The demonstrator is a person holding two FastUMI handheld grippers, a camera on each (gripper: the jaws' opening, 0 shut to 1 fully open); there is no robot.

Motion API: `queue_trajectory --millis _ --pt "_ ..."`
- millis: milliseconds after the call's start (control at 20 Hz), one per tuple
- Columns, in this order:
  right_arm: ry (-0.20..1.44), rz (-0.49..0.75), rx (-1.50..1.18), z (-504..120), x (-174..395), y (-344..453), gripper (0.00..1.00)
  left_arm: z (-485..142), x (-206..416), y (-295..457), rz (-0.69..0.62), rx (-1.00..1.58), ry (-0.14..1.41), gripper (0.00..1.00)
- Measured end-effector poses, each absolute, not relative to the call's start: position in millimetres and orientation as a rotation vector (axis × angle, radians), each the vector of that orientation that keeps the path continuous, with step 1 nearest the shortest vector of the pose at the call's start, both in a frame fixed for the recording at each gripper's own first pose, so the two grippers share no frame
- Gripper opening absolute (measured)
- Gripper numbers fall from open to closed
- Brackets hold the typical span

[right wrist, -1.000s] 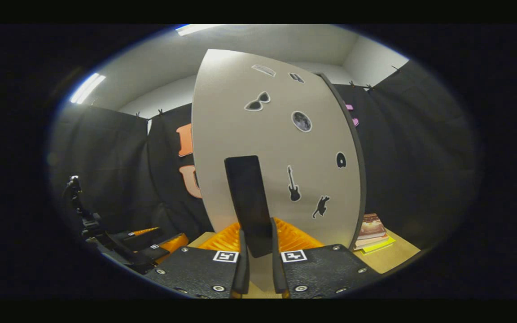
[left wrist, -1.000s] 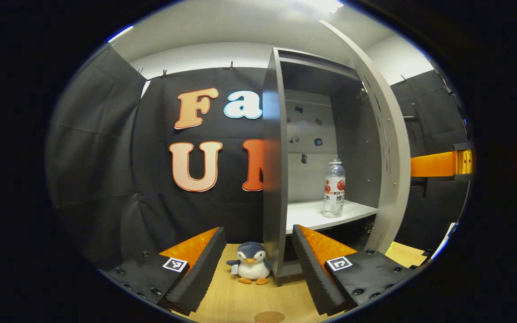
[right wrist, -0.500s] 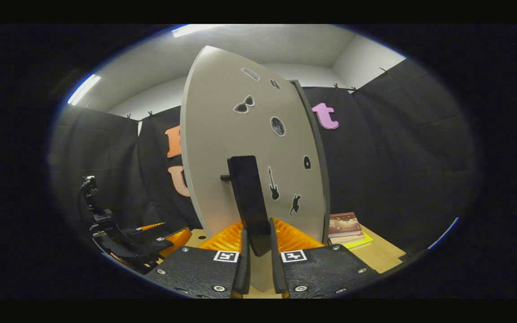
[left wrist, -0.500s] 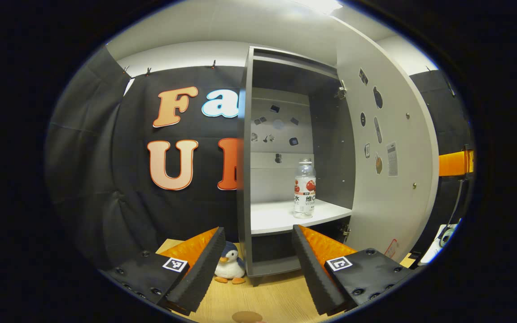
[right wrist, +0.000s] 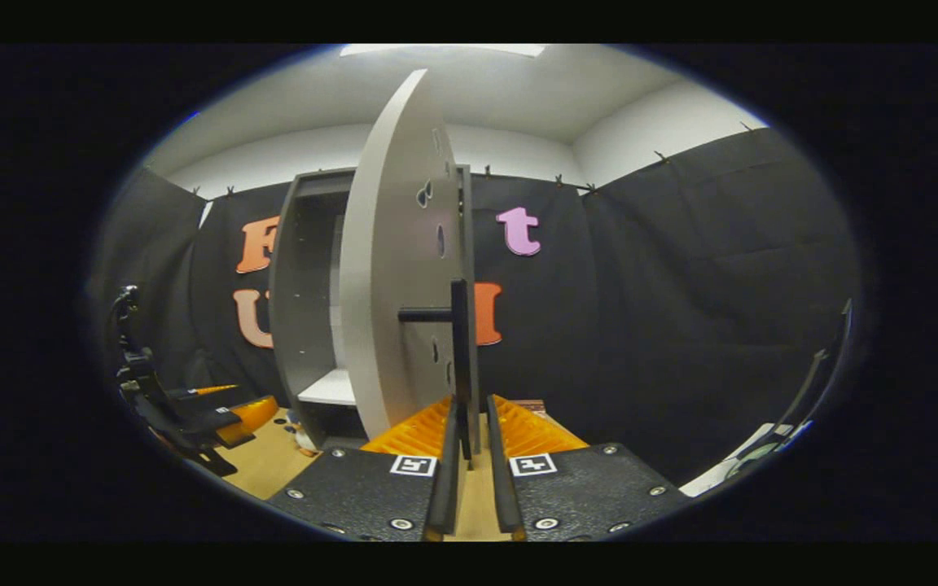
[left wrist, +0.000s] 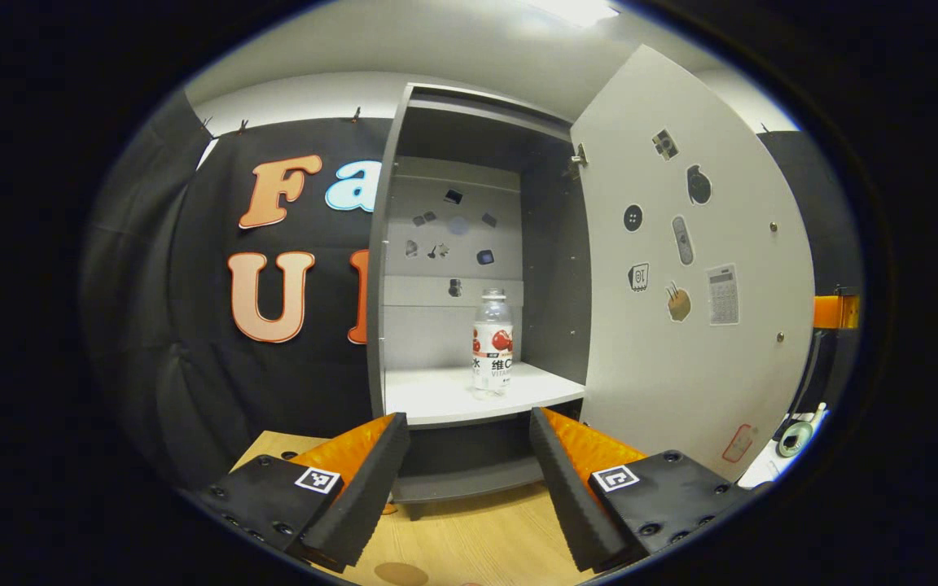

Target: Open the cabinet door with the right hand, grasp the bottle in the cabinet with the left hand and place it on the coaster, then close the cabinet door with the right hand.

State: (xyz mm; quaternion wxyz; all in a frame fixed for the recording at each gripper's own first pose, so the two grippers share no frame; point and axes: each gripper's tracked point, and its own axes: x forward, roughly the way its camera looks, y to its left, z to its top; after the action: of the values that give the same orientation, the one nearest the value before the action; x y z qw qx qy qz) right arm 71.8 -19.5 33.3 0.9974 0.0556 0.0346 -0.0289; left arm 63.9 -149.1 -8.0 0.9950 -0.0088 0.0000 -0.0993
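The grey cabinet stands open. A clear bottle with a red-and-white label stands upright on its white shelf. My left gripper is open in front of the cabinet, short of the shelf, with the bottle lined up above the gap between its fingers. The door hangs swung out to the right, stickers on its inner face. In the right gripper view the door appears nearly edge-on. My right gripper is shut on its black handle. A brown coaster lies on the table below my left gripper.
The wooden table carries the cabinet. In the right gripper view my left gripper sits at the far left and a plush penguin stands by the cabinet's foot. Black cloth walls close the booth behind and to the right.
The door has swung from half open to wide open, pulled by my right gripper. My left gripper has shifted right, bringing the bottle in line with its fingers; the penguin has slipped behind the left finger.
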Motion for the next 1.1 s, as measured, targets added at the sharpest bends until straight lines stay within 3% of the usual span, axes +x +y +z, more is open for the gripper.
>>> queue_trajectory --millis 150,200,250,300,350,450,500,700,850,1100 --pt "0.060 -0.077 0.129 32 78 -39 0.14 -8 61 -166 -0.212 -0.020 -0.002 0.96" --pt "0.064 -0.053 0.144 31 80 -39 0.03 -8 61 -170 -0.217 -0.020 -0.001 0.96" --pt "0.062 -0.033 0.157 32 80 -37 0.12 -8 61 -173 -0.219 -0.019 -0.002 0.96" --pt "0.060 -0.013 0.155 31 80 -38 0.03 -6 60 -176 -0.218 -0.017 -0.003 0.96" --pt "0.058 0.001 0.150 32 79 -39 0.13 -6 60 -177 -0.216 -0.017 -0.005 0.96" --pt "0.059 0.018 0.146 31 78 -44 0.10 -7 58 -178 -0.209 -0.024 -0.002 0.96" --pt "0.057 0.021 0.139 30 80 -47 0.18 -6 54 -178 -0.204 -0.028 0.000 0.97" --pt "0.061 0.001 0.137 28 78 -57 0.29 -4 45 -178 -0.200 -0.025 -0.004 0.97" --pt "0.064 -0.023 0.160 27 76 -62 0.46 0 41 -179 -0.206 -0.016 -0.014 0.96" --pt "0.052 -0.077 0.168 30 67 -66 0.56 -1 34 -184 -0.235 -0.019 -0.016 0.99"
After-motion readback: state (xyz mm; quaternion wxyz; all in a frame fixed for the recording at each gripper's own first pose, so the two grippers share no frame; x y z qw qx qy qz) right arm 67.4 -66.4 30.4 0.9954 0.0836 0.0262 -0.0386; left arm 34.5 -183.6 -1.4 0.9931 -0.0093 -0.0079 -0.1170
